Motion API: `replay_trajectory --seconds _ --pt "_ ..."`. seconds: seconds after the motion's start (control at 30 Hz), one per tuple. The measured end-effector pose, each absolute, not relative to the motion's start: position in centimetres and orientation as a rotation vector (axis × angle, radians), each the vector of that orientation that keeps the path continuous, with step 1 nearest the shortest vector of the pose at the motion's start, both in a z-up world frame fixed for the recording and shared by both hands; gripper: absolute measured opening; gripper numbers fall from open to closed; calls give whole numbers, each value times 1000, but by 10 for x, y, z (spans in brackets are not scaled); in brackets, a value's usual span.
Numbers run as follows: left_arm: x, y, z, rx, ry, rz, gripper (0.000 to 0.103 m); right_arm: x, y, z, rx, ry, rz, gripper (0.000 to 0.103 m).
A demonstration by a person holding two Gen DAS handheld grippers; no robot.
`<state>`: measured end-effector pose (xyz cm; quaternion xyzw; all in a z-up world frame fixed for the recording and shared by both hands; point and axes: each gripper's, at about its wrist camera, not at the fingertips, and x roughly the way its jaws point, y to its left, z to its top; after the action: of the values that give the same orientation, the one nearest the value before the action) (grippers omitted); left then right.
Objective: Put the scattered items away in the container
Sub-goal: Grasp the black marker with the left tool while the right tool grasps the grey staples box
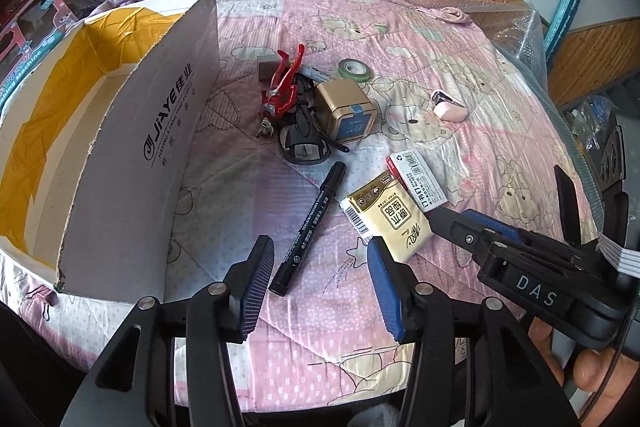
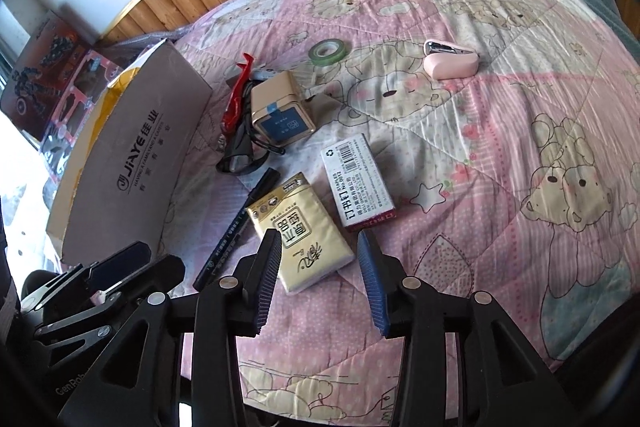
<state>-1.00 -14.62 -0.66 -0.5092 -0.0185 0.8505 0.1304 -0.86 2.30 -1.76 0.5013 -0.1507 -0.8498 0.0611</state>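
Step in hand, as judged: approach to the first pick. The right gripper [image 2: 318, 279] stands wide open and empty, its jaws straddling the near end of the gold tissue pack [image 2: 300, 231]. The left gripper [image 1: 320, 291] is likewise open and empty, poised over the black marker [image 1: 310, 227] just left of the pack. Beyond the pack lie the staple box [image 2: 358, 183], gold tin [image 2: 280, 111] and tape roll [image 2: 329, 50]. The cardboard box [image 1: 72, 131] stands open, left of the pack. Next: lower, close on the pack, carry it left.

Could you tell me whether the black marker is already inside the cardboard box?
No, the black marker lies on the pink quilt, outside the cardboard box and beside the gold tissue pack.
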Motion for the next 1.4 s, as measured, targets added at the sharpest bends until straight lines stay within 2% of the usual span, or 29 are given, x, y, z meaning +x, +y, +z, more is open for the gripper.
replay_trajectory --seconds 0.37,0.43,0.67,0.73,0.77,0.83,1.13,1.4 --pt "-48 -143 -58 -1575 19 2412 51 -54 24 -46 1674 -238 -2542 43" --pt "-53 -142 -66 -1590 26 2402 51 -62 21 -52 1692 -183 -2540 47" --pt "-65 -137 -80 -1576 54 2381 51 -81 12 -66 1719 -38 -2560 52" --pt "-67 -136 -79 -1557 58 2389 49 -81 14 -65 1699 -52 -2581 47" --pt "-67 -135 -79 -1543 62 2390 42 -80 16 -64 1694 -70 -2588 41" --pt "-67 -135 -78 -1529 82 2400 23 -76 20 -63 1687 -102 -2595 40" --pt "-57 -135 -69 -1517 69 2397 16 -71 28 -60 1674 -204 -2611 39" --pt "-49 -127 -41 -1471 69 2426 16 -57 31 -46 1630 -271 -2611 39"
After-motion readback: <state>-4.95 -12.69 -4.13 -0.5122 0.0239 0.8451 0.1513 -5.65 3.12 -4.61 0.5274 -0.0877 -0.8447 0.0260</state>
